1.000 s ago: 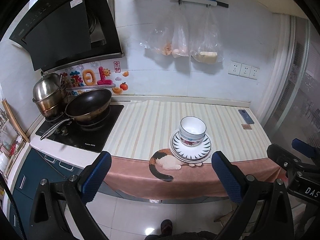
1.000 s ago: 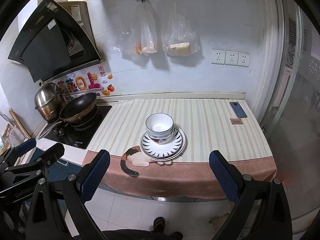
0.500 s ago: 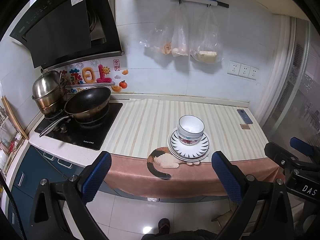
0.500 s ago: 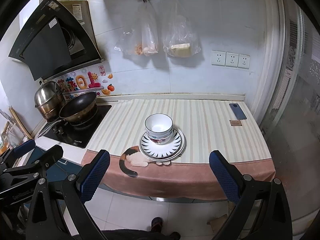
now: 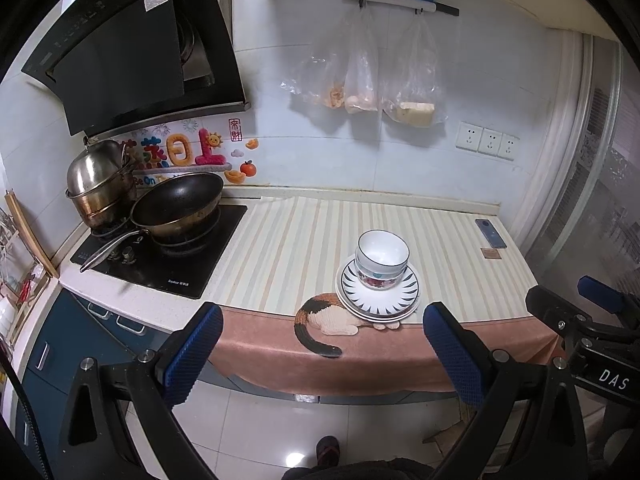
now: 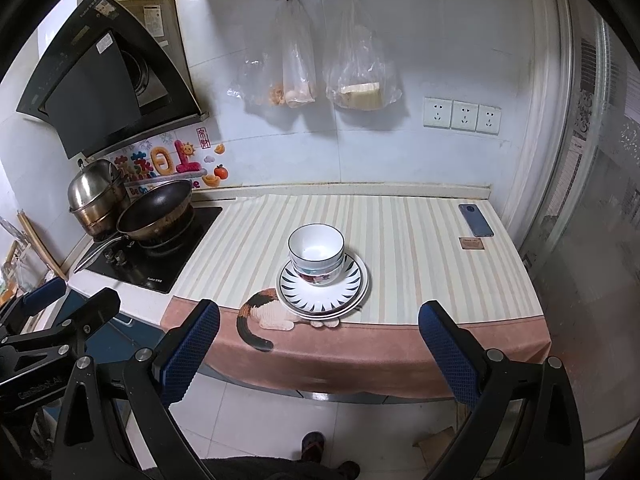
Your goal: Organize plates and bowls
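Observation:
Nested white bowls [image 5: 382,258] [image 6: 316,252] sit on a stack of plates [image 5: 380,300] [image 6: 324,294] with a dark ray pattern, near the front edge of the striped counter mat [image 5: 296,248] [image 6: 404,240]. My left gripper [image 5: 322,356] hangs open in front of the counter, over the floor, well short of the stack. The right gripper [image 6: 318,350] is open too, held back from the counter edge with the stack centred between its blue pads. Nothing is held. In the left wrist view the right gripper [image 5: 592,312] shows at the right edge.
A black wok [image 5: 178,204] and a steel pot [image 5: 98,180] stand on the hob [image 5: 160,256] at the left. A phone [image 6: 475,220] and a small card [image 6: 471,243] lie at the counter's right end. Plastic bags [image 6: 320,76] hang on the wall. A foot [image 6: 314,446] shows on the tiled floor.
Both grippers have drawn back slightly from the counter; the bowl and plate stack looks a little smaller and farther. Nothing on the counter has moved.

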The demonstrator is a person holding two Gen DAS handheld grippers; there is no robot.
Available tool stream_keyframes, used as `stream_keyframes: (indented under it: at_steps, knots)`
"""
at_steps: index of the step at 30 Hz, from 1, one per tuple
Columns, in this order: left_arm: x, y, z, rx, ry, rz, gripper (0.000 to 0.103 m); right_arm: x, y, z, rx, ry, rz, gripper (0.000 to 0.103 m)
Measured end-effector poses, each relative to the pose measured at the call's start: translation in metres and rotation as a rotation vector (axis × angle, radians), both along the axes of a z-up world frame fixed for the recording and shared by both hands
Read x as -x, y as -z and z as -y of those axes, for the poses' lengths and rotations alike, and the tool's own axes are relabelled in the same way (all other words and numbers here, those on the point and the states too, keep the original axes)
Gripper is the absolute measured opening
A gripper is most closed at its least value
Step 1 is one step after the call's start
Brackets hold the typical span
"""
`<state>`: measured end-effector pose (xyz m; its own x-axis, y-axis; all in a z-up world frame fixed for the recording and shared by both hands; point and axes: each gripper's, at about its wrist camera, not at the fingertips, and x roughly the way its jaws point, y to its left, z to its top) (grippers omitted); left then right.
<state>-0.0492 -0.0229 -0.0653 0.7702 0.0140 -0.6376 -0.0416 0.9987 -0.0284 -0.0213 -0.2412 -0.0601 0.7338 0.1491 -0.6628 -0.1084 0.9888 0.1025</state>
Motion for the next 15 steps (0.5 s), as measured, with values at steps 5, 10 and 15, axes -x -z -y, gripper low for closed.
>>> stream_keyframes:
  at_steps: [5, 10, 15]
  knots:
    - [0.0001, -0.0001, -0.0002, 0.000, 0.000, -0.002, 0.103, -0.0003, 0.0005, 0.0010, 0.002, 0.002, 0.002, 0.102]
    - [0.0016, 0.0005, -0.0014, -0.001, -0.004, -0.005, 0.103, -0.0004, 0.0010, 0.0024, 0.004, 0.005, 0.000, 0.102]
    - [0.0024, 0.0022, -0.0034, 0.001, -0.004, -0.009, 0.103, 0.0008, 0.0010, 0.0019, 0.011, 0.002, -0.002, 0.102]
